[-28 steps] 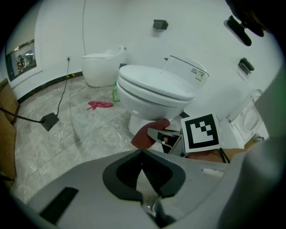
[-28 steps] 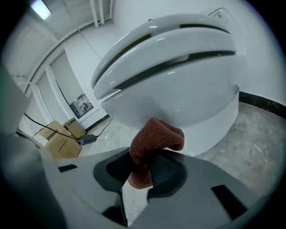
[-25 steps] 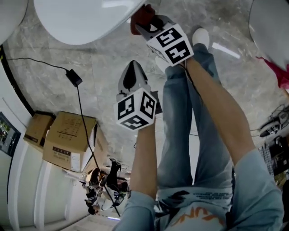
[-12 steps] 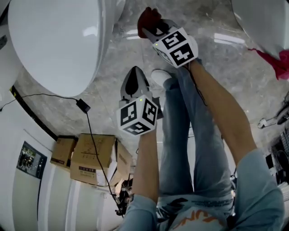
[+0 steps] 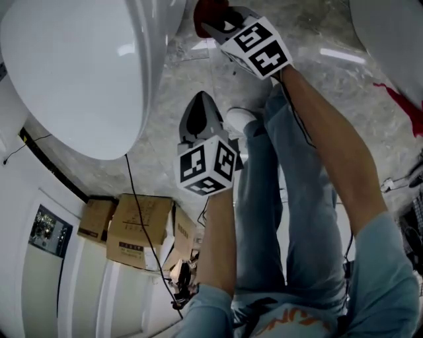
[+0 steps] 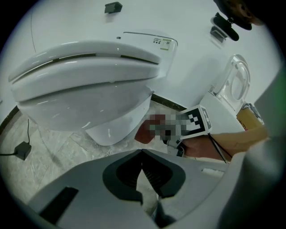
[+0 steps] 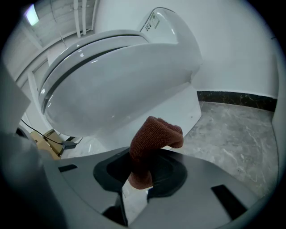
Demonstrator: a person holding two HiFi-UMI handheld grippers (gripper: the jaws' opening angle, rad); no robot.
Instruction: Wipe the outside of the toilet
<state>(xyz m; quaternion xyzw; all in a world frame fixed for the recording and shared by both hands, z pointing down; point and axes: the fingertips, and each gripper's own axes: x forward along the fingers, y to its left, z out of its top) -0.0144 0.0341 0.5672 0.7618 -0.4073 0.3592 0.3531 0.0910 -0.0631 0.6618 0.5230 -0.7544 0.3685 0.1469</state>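
A white toilet (image 5: pixel 73 72) with its lid down fills the head view's upper left. My right gripper (image 5: pixel 217 21) is at the top of that view, shut on a red-brown cloth (image 5: pixel 206 12) beside the toilet's base. In the right gripper view the cloth (image 7: pixel 154 138) stands up out of the right gripper (image 7: pixel 140 179), just short of the bowl's underside (image 7: pixel 134 89). My left gripper (image 5: pixel 198 112) hangs lower over the floor, shut on nothing. The left gripper view shows the left gripper (image 6: pixel 142 154), the toilet (image 6: pixel 89 76) and the cloth (image 6: pixel 142 133) by the pedestal.
Grey marble floor (image 5: pixel 172 99) surrounds the toilet. Cardboard boxes (image 5: pixel 135 231) and a black cable (image 5: pixel 135 198) lie lower left. Another white toilet (image 5: pixel 396 39) with a red cloth (image 5: pixel 400 99) sits at the right. The person's jeans-clad legs and a white shoe (image 5: pixel 239 120) are below the grippers.
The right gripper with the cloth has moved up the head view, closer to the toilet's base. The toilet now fills more of the upper left. The left gripper has kept its place.
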